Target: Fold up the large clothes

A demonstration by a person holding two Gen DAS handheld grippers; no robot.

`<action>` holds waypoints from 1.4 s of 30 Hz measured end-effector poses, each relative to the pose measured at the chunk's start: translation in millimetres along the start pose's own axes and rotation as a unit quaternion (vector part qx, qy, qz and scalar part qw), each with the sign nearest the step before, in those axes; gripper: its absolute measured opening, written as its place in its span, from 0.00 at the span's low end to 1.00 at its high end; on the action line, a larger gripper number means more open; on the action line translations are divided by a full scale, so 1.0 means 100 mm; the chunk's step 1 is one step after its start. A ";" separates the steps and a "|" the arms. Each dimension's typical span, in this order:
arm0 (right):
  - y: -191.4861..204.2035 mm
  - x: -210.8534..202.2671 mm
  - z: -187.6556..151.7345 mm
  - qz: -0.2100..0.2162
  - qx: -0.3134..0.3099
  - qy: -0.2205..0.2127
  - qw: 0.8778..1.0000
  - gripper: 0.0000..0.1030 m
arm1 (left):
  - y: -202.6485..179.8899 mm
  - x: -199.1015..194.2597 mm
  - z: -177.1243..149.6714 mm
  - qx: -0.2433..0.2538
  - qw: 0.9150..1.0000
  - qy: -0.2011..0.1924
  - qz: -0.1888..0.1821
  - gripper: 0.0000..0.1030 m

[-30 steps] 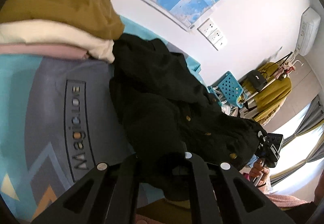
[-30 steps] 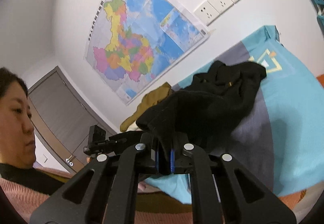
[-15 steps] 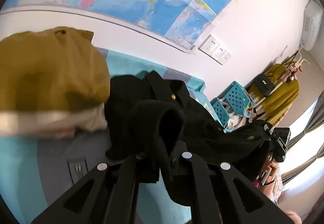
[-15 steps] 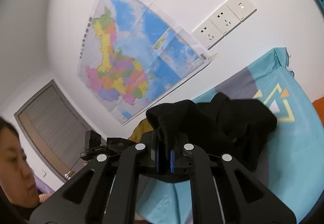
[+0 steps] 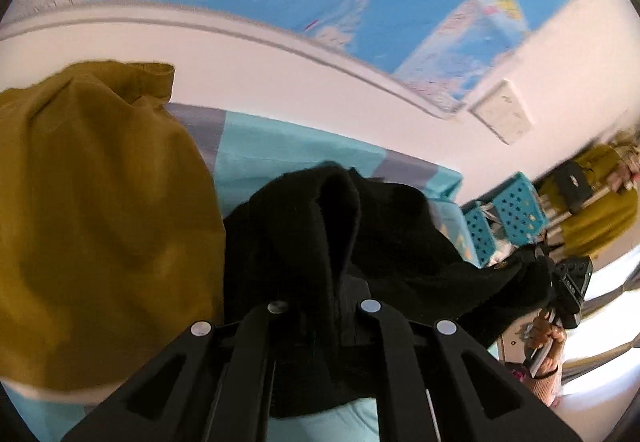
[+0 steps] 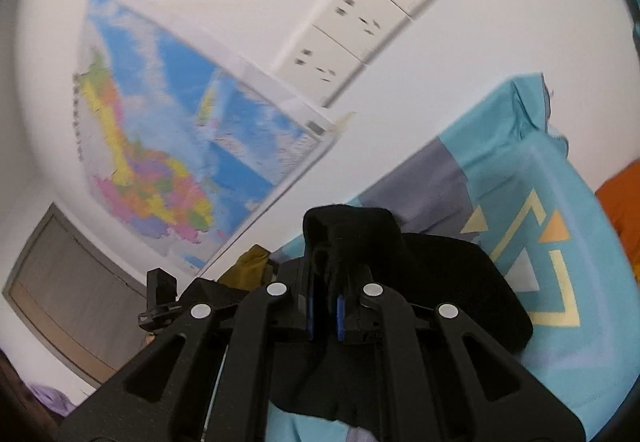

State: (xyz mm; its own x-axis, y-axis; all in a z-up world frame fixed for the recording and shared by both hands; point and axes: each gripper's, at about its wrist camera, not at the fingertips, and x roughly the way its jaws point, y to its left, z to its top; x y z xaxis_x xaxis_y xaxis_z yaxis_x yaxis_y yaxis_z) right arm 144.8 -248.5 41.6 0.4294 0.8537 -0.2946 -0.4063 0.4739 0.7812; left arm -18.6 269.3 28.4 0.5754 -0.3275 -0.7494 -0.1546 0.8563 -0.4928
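Risk, left side: the mustard garment point(image 5: 100, 226) sits on a pale folded one, touching the black coat point(image 5: 332, 242). Judging from this, a swing of the coat to the left could drag or topple that stack.
Risk, grip: thick fabric bunched between fingers could slip out if pulled taut between the two hands.
Left gripper point(image 5: 324, 312): its fingers are clamped on a thick fold of the coat, which drapes over them.
Coat, look: black, fuzzy, wool-like, heavy; one gold button point(image 5: 501, 265) shows near the far right edge.
Coat, place: lifted above the bed sheet point(image 5: 288, 150), teal and grey, strung from the left gripper toward the right.
Right gripper point(image 6: 325, 312): blue-padded fingers point(image 6: 311, 308) pinch a ridge of the coat point(image 6: 440, 282), closed tight on it.
Risk, right side: the hanging lower half trails on the bed sheet point(image 6: 532, 170) and may crease or snag.
Background: wall map point(image 6: 180, 146) and sockets point(image 6: 360, 22) are blurred.
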 end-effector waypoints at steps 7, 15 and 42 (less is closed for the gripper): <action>-0.43 0.55 0.13 -0.051 0.055 0.033 0.997 0.08 | 0.22 0.49 0.31 -0.039 0.998 0.027 0.032 0.06; -0.50 0.83 0.12 -0.105 0.046 0.054 0.992 0.26 | 0.22 0.77 0.40 -0.038 0.996 0.031 0.072 0.10; 0.64 1.19 -0.60 -0.185 -0.299 0.051 0.935 0.04 | -1.21 0.83 -0.70 0.264 0.960 -0.004 0.089 0.68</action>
State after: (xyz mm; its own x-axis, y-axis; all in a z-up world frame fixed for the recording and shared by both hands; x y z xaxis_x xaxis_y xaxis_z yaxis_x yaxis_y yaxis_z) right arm 121.7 -103.7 23.1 0.5639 0.6084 -0.5585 -0.6359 0.7513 0.1764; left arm -8.4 110.5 -5.5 0.5840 -0.1558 -0.7966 0.1760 0.9824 -0.0631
